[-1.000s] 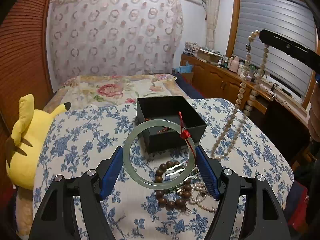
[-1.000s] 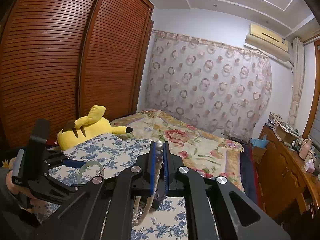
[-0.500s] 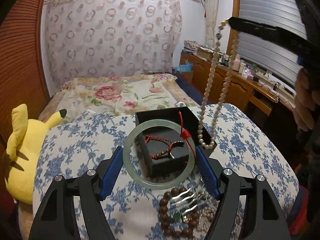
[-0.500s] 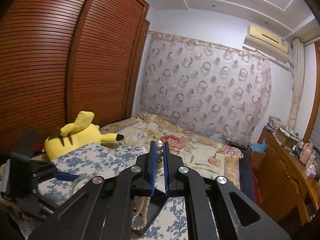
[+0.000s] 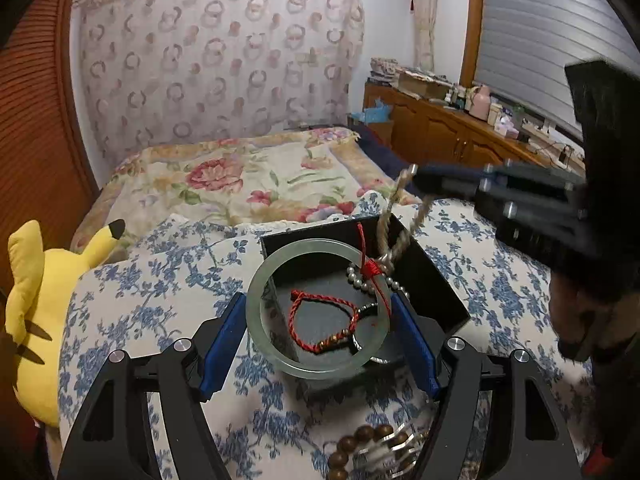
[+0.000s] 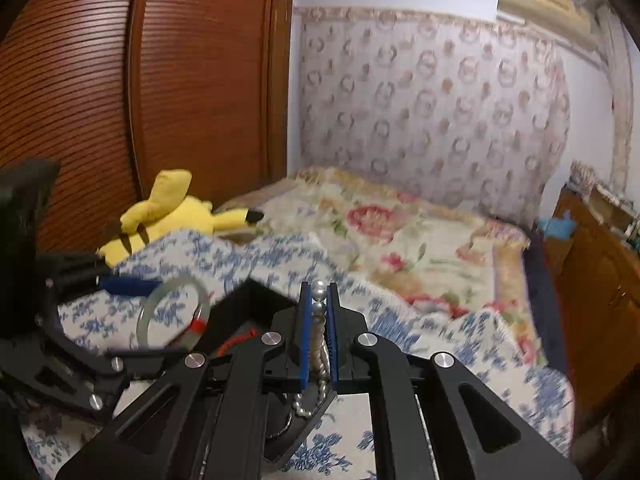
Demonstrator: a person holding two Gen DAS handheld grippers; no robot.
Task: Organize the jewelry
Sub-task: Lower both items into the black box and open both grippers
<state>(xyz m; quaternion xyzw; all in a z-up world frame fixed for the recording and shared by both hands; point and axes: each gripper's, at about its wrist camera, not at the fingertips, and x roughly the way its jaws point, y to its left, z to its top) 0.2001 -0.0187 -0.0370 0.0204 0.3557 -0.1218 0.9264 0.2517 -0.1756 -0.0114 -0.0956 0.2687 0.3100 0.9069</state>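
Note:
My left gripper [image 5: 318, 316] is shut on a pale green jade bangle [image 5: 276, 356] with a red tassel, held just above the open black box [image 5: 432, 276]. A red cord bracelet [image 5: 316, 312] lies in the box. My right gripper [image 6: 319, 304] is shut on a pearl necklace [image 6: 318, 300]; it also shows in the left wrist view [image 5: 416, 174]. The pearl necklace [image 5: 386, 232] hangs from it and its lower end coils in the box. The jade bangle [image 6: 172, 312] and the left gripper [image 6: 128, 285] show at the left of the right wrist view.
A brown bead bracelet [image 5: 352, 444] and silvery pieces lie on the blue-flowered cloth [image 5: 160, 288] near the bottom edge. A yellow plush toy [image 5: 36, 304] sits at the left. A flowered bed [image 5: 240, 176] lies behind, a wooden cabinet [image 5: 448, 132] at the right.
My right gripper has dropped low over the box and the pearl necklace's lower end now lies inside it. My left gripper with the bangle has moved forward over the box.

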